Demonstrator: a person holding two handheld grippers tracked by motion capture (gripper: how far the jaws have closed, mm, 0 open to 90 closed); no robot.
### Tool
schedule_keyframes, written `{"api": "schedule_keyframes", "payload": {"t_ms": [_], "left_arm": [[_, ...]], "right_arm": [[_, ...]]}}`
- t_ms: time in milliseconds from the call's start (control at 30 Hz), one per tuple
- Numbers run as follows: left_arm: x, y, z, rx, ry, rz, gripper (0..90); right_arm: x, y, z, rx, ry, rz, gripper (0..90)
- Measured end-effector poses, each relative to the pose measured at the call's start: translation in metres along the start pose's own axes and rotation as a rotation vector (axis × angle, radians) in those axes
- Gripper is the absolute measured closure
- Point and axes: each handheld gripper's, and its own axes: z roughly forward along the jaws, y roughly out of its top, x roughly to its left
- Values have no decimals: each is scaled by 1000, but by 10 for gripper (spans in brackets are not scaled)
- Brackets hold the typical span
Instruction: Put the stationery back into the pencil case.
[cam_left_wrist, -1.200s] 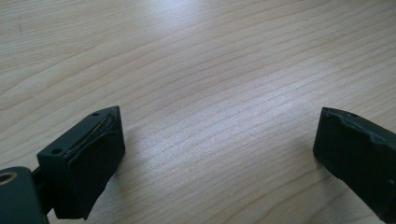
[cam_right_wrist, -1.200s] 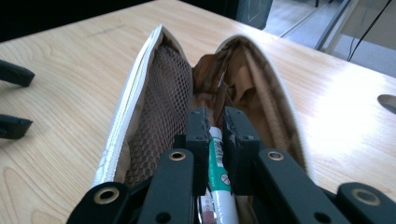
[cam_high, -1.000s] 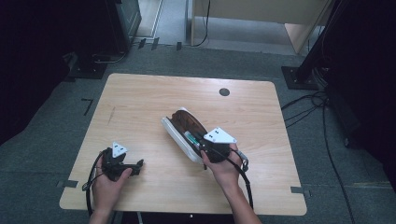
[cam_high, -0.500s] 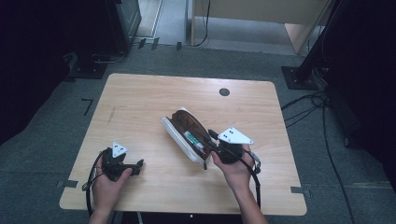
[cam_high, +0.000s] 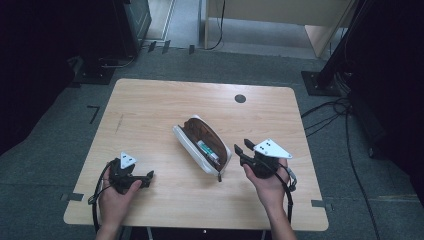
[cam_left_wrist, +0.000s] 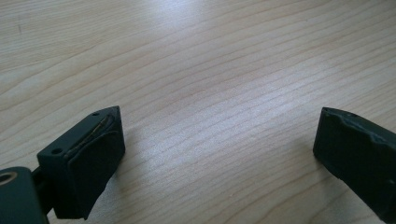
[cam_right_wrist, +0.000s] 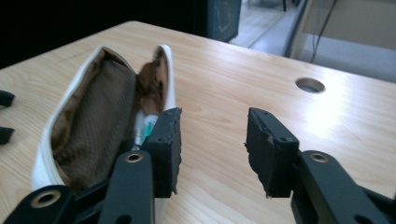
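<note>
Two hand-held claws rest low over a wooden worktop (cam_high: 150, 110) beside an open pouch.

Nearest, the left claw (cam_high: 148, 178) sits at the near left corner, jaws spread wide and empty. The right claw (cam_high: 241, 148) sits at the near right, jaws parted and empty, just beside the white pouch (cam_high: 186, 145). The pouch lies mid-worktop, unzipped, brown lining showing, with a green-and-white tube (cam_high: 207, 151) inside. Farther back is a round hole (cam_high: 240, 98).

Black hand-held gripper (cam_high: 243, 150), grey plate, seemingly worn pads.
</note>
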Motion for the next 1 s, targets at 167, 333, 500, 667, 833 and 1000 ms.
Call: {"api": "schedule_keyframes", "payload": {"t_ms": [167, 333, 500, 667, 833, 1000], "left_arm": [[0, 0, 0, 0, 0, 0, 23], [0, 0, 0, 0, 0, 1, 22], [0, 0, 0, 0, 0, 0, 22], [0, 0, 0, 0, 0, 1, 23], [0, 0, 0, 0, 0, 1, 22], [0, 0, 0, 0, 0, 1, 22]], "right_arm": [[-10, -6, -6, 48, -70, 2, 438], [-20, -13, -12, 76, -103, 25, 300], [-30, -22, -17, 98, -119, 74, 145], [-38, -31, -20, 129, -145, 68, 141], [-47, -41, -25, 158, -157, 74, 142], [-55, -51, -29, 180, -162, 82, 141]]}}
